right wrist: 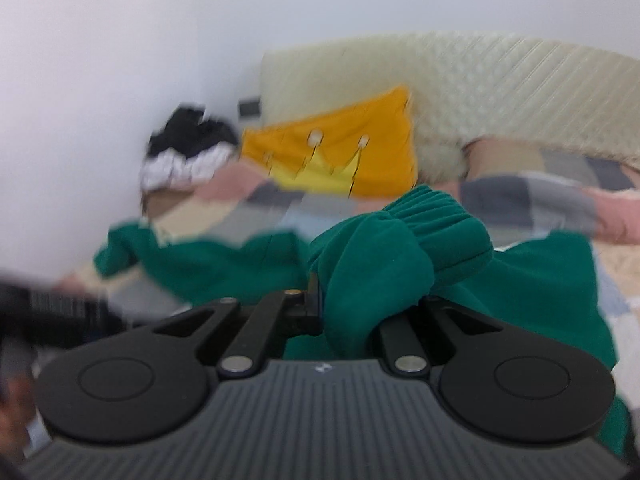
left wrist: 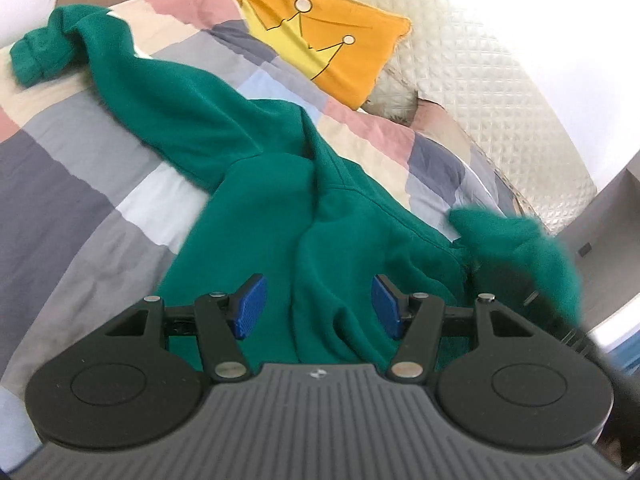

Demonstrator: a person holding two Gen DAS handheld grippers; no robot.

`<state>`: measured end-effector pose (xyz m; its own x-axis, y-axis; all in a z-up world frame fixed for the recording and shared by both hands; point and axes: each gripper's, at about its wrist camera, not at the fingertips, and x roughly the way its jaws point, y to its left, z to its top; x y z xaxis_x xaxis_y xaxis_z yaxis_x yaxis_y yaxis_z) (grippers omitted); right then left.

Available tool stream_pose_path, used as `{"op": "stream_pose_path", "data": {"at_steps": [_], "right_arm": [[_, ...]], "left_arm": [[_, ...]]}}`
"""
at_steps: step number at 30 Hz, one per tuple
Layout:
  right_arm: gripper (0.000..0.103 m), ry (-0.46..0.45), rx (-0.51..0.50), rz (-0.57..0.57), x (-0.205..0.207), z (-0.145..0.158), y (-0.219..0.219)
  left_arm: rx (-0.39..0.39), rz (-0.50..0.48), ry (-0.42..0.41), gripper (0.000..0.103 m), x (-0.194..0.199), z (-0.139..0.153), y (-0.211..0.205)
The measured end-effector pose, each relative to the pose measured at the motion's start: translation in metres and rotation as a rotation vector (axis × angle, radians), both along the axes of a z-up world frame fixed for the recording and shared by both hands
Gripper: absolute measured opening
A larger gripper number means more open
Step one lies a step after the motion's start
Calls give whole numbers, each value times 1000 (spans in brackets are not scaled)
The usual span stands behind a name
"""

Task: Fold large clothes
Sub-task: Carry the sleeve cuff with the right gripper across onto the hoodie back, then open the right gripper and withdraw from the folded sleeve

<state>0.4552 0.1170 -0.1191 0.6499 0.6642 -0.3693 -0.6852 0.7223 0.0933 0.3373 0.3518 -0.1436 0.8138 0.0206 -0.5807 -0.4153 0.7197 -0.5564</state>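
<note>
Here the left gripper (left wrist: 316, 306) tilts down over the green sweatshirt (left wrist: 248, 184), its blue pads (left wrist: 249, 306) spread apart with nothing pinched between them. The right gripper (right wrist: 362, 304) points more nearly level and is clenched on a sleeve cuff (right wrist: 404, 240) of that sweatshirt, the bunched cloth rising out of its closed jaws. The garment sprawls across a patchwork quilt (left wrist: 80, 168) on the bed, short of a yellow crown pillow (left wrist: 320, 36).

A checked bedspread (left wrist: 80, 160) bears a green sweatshirt (left wrist: 248, 208) and orange cushion (left wrist: 352, 52).
</note>
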Motion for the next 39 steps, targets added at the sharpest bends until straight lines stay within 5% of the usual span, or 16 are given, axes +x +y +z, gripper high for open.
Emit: {"op": "stream_pose_path", "data": {"at_steps": [7, 13, 16, 20, 24, 31, 39], "right_arm": [[10, 83, -139, 61, -24, -64, 25], [13, 136, -148, 76, -28, -78, 27], [22, 187, -126, 98, -28, -74, 21], [54, 235, -65, 126, -36, -68, 4], [57, 259, -34, 119, -48, -58, -18], [57, 327, 12, -26, -57, -46, -76], [57, 343, 48, -222, -64, -43, -142]], "left_arm": [[-4, -7, 15, 64, 5, -4, 0], [1, -30, 31, 64, 14, -10, -7], [8, -47, 25, 64, 19, -10, -14], [29, -79, 15, 64, 27, -10, -27], [54, -108, 10, 64, 31, -7, -43], [174, -210, 4, 64, 36, 2, -96], [440, -323, 95, 64, 48, -7, -172]]}}
